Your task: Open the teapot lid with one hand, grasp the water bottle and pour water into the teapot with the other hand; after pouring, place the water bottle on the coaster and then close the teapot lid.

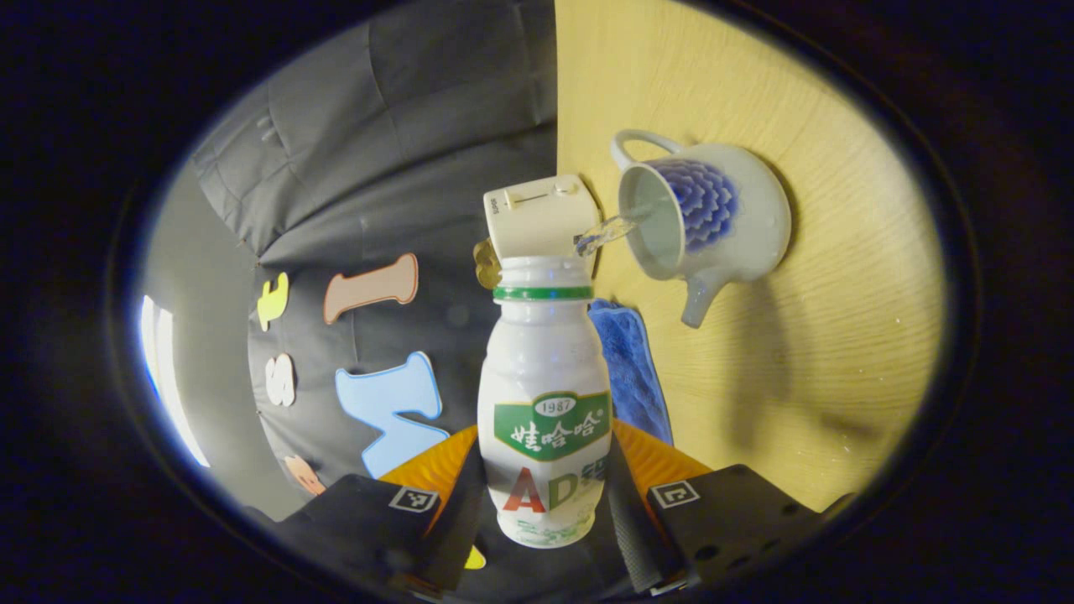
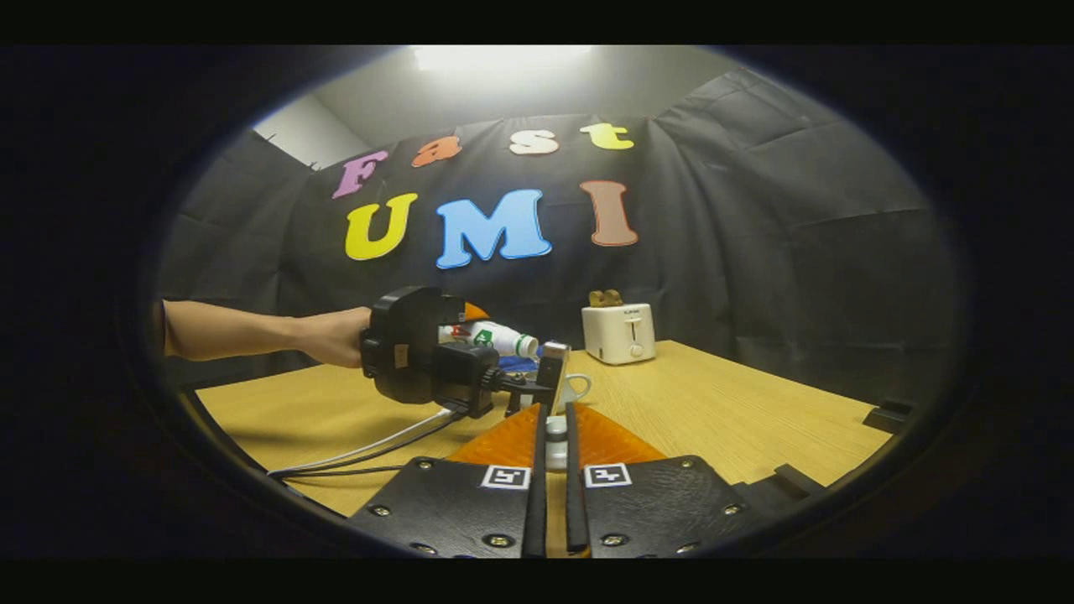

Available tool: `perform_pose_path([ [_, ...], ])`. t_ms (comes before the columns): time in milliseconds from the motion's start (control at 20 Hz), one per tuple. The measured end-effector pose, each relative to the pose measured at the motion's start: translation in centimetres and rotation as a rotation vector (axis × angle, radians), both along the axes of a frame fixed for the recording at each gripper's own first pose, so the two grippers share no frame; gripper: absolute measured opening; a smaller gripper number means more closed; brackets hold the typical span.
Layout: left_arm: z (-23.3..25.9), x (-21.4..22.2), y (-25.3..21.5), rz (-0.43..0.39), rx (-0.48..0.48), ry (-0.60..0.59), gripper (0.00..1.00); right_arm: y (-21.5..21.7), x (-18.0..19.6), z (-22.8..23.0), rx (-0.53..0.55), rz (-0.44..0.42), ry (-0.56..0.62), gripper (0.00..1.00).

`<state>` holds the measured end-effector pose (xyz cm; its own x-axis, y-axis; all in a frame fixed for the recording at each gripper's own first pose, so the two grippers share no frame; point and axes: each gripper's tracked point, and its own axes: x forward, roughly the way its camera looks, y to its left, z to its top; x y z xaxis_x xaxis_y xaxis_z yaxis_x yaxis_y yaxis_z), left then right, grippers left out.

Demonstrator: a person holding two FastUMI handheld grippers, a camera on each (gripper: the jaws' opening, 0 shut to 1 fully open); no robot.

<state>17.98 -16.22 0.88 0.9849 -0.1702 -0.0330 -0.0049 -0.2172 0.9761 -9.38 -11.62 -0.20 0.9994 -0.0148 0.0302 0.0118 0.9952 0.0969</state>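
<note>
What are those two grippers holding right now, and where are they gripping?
The left gripper clamps the water bottle around its lower body, tilted and pouring into the teapot. The right gripper pinches a small white piece, apparently the teapot lid, by its knob.

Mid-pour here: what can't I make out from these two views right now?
- Water level in the teapot: left gripper view, inner wall hides the bottom.
- Teapot lid: right gripper view, a sliver between the right gripper fingers; grip unclear.
- Coaster: the blue cloth is partly behind the water bottle.
- Teapot in right gripper view: hidden by the left gripper.
</note>
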Motion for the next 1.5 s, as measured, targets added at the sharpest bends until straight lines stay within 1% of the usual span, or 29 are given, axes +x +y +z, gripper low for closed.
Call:
perform_pose_path([
  [100, 0.1, 0.0, 0.1, 0.001, 0.004, -0.003, 0.77, -0.4, -0.1, 0.3, 0.002, -0.014, -0.01, 0.09],
  [300, 0.3, 0.4, 0.3, -0.001, 0.016, -0.012, 0.77, -0.3, -0.1, 0.4, 0.008, -0.015, -0.017, 0.09],
  [350, 0.3, 0.4, 0.3, -0.002, 0.021, -0.012, 0.83, -0.2, -0.1, 0.4, 0.008, -0.012, -0.016, 0.09],
  [400, 0.4, 0.4, 0.3, -0.004, 0.026, -0.014, 0.77, -0.2, -0.1, 0.3, 0.006, -0.012, -0.015, 0.05],
  [450, 0.4, 0.3, 0.3, -0.007, 0.033, -0.02, 0.77, -0.3, -0.1, 0.3, 0.005, -0.017, -0.016, 0.09],
  [550, 0.5, 0.4, 0.2, -0.014, 0.047, -0.032, 0.77, -0.5, -0.2, 0.6, 0.011, -0.022, -0.025, 0.09],
  [600, 0.5, 0.4, 0.3, -0.014, 0.05, -0.031, 0.83, -0.5, -0.2, 0.7, 0.012, -0.024, -0.028, 0.09],
  [650, 0.5, 0.4, 0.3, -0.015, 0.054, -0.033, 0.77, -0.6, -0.2, 0.8, 0.012, -0.025, -0.031, 0.09],
  [800, 0.6, 0.5, 0.3, -0.018, 0.067, -0.04, 0.77, -0.5, -0.1, 0.6, 0.012, -0.021, -0.028, 0.09],
  [850, 0.6, 0.5, 0.4, -0.017, 0.071, -0.04, 0.77, -0.5, -0.2, 0.7, 0.012, -0.021, -0.028, 0.0],
  [900, 0.7, 0.6, 0.4, -0.017, 0.073, -0.043, 0.77, -0.6, -0.2, 0.7, 0.012, -0.022, -0.028, 0.0],
  [950, 0.7, 0.6, 0.4, -0.013, 0.077, -0.043, 0.77, -0.6, -0.2, 0.8, 0.011, -0.023, -0.029, 0.09],
  [1000, 0.8, 0.6, 0.4, -0.014, 0.081, -0.045, 0.77, -0.6, -0.2, 0.8, 0.011, -0.024, -0.03, 0.09],
  [1050, 0.9, 0.7, 0.4, -0.013, 0.088, -0.048, 0.83, -0.7, -0.2, 0.8, 0.012, -0.024, -0.031, 0.09],
  [1100, 1.0, 0.6, 0.4, -0.015, 0.097, -0.054, 0.83, -0.6, -0.1, 0.7, 0.01, -0.024, -0.031, 0.0],
  [1150, 1.0, 0.6, 0.3, -0.017, 0.1, -0.057, 0.83, -0.6, -0.2, 0.8, 0.008, -0.024, -0.03, 0.0],
  [1200, 1.1, 0.7, 0.4, -0.02, 0.101, -0.058, 0.83, -0.6, -0.2, 0.8, 0.005, -0.024, -0.03, 0.09],
  [1250, 1.1, 0.7, 0.3, -0.023, 0.102, -0.06, 0.83, -0.6, -0.2, 0.8, 0.005, -0.025, -0.028, 0.0],
  [1400, 1.3, 0.9, 0.2, -0.022, 0.113, -0.064, 0.83, -0.7, -0.2, 0.7, 0.006, -0.026, -0.029, 0.0],
  [1450, 1.3, 0.9, 0.2, -0.024, 0.118, -0.067, 0.83, -0.6, -0.2, 0.8, 0.005, -0.027, -0.028, 0.09],
  [1500, 1.4, 1.0, 0.2, -0.025, 0.123, -0.07, 0.83, -0.7, -0.3, 0.8, 0.005, -0.026, -0.029, 0.0],
])
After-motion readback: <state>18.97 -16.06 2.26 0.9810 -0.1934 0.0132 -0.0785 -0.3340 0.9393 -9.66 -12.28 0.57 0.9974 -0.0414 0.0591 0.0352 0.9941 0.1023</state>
